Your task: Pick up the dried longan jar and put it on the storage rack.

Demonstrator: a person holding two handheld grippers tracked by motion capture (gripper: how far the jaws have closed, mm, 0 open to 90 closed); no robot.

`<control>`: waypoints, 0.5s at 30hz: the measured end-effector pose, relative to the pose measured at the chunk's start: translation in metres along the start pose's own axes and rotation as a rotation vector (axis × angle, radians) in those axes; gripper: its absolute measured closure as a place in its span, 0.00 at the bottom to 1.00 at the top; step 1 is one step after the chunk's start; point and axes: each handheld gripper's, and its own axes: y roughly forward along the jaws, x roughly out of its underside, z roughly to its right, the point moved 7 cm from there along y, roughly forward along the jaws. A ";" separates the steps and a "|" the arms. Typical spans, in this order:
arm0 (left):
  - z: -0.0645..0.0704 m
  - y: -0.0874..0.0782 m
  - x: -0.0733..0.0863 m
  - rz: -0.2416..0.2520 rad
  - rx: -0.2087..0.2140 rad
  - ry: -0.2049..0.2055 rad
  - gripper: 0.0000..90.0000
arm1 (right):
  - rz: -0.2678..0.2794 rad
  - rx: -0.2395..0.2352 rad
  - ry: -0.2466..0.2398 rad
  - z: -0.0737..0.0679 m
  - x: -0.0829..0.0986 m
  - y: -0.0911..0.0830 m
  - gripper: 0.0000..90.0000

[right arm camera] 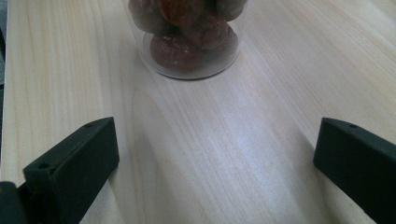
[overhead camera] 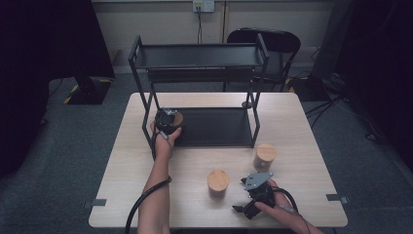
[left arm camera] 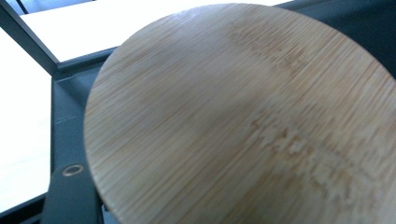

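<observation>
A jar with a round bamboo lid point(left arm camera: 243, 121), its grain fine and streaky, stood at the front left corner of the black metal rack's lower shelf point(overhead camera: 214, 127), under the left claw point(overhead camera: 168, 118); whether that claw gripped it I cannot tell. The right claw point(right arm camera: 217, 163) hung wide open and empty over the pale wooden desk point(overhead camera: 302, 131), facing a clear round jar point(right arm camera: 187, 56) of reddish-brown wrinkled fruit.

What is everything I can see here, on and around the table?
Jars with bamboo lids: three, clear; one at the shelf's lower tier by the left claw, two on the table.
Shelf rack: one, black, two tiers, table's far half.
Table: one, pale wood.
Chair: one, black, behind the table.
Left claw: black, at the jar.
Right claw: black, jaws open, near front edge.
</observation>
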 end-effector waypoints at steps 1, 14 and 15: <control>0.000 0.000 0.000 0.000 0.000 0.000 0.28 | 0.000 0.000 0.000 0.000 0.000 0.000 0.00; 0.000 0.001 -0.001 -0.012 -0.002 -0.014 0.28 | 0.000 0.000 0.001 0.000 0.000 0.000 0.00; 0.000 0.001 -0.001 -0.012 -0.001 -0.014 0.28 | 0.000 0.000 0.001 0.000 0.000 0.000 0.00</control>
